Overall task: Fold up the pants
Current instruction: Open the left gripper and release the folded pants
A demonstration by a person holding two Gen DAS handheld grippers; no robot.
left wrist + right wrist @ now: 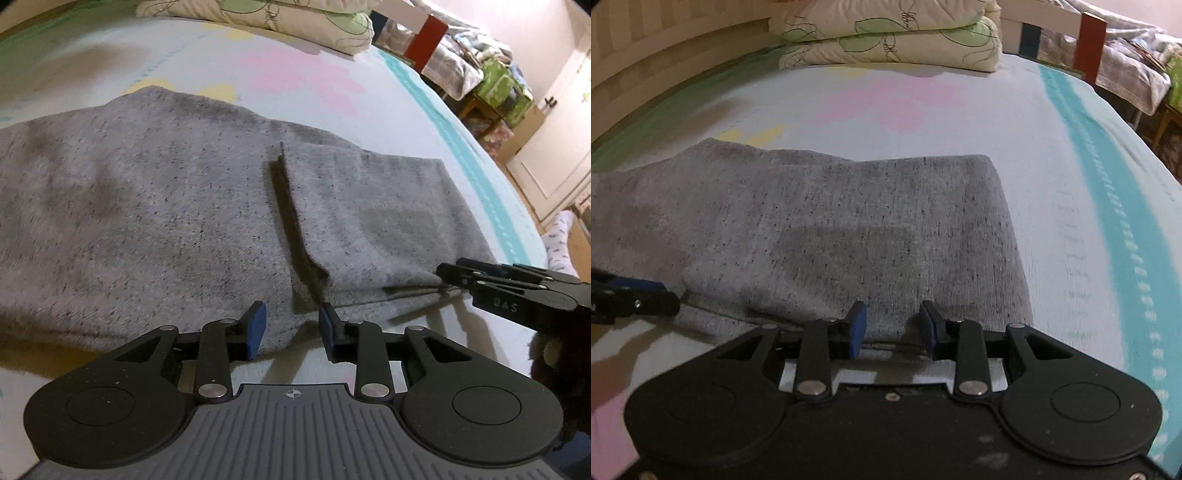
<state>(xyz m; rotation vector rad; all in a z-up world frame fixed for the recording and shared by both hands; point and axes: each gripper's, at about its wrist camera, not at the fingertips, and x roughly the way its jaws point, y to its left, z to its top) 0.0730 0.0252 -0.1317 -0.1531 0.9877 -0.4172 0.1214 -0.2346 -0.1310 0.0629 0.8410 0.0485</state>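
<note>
Two layers of grey pants lie folded across the bedsheet, near edge toward both tools. Left gripper hovers at that edge, jaws apart, gripping nothing. Right gripper gapes too, pads seemingly just brushing the hem, though contact is hard to judge. Pillows sit beyond.

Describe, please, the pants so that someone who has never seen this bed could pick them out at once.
Start from the bed, with its pale sheet of pink, yellow and teal patches and the folded quilt at the far end. The pants lie flat on its near part, right before both open grippers. They are the only grey, dark-flecked knit there, with one end folded back over the rest.
</note>
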